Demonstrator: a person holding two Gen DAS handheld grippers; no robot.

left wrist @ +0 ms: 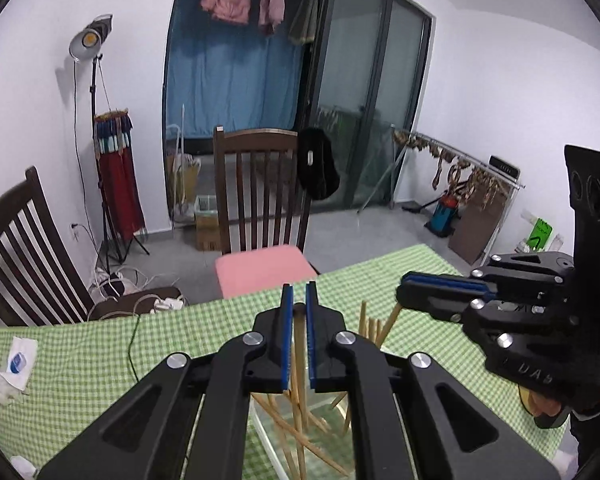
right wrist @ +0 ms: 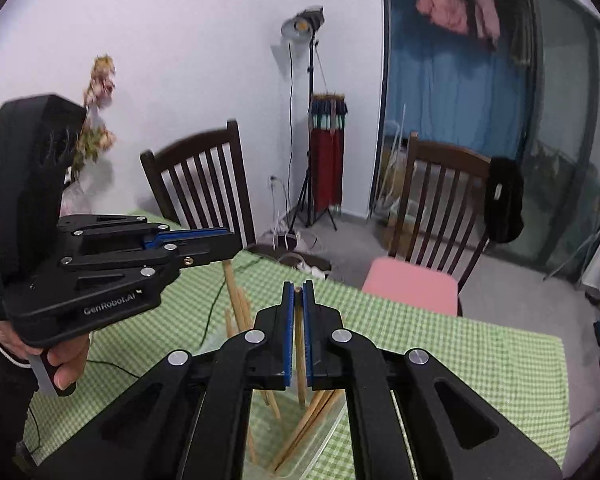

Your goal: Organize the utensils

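**Chopsticks gathered over a checked cloth**

Green-checked tablecloth is spread beneath a clear container where loose chopsticks are leaned. One chopstick is pinched upright by the nearly closed left gripper, another by the right gripper, seemingly for lowering inside.

Matt black plastic left gripper with bright metal pivots, pale bare-wood chopsticks, clear glossy container, green checked woven tablecloth at 9 o'clock, dark varnished wooden chair.
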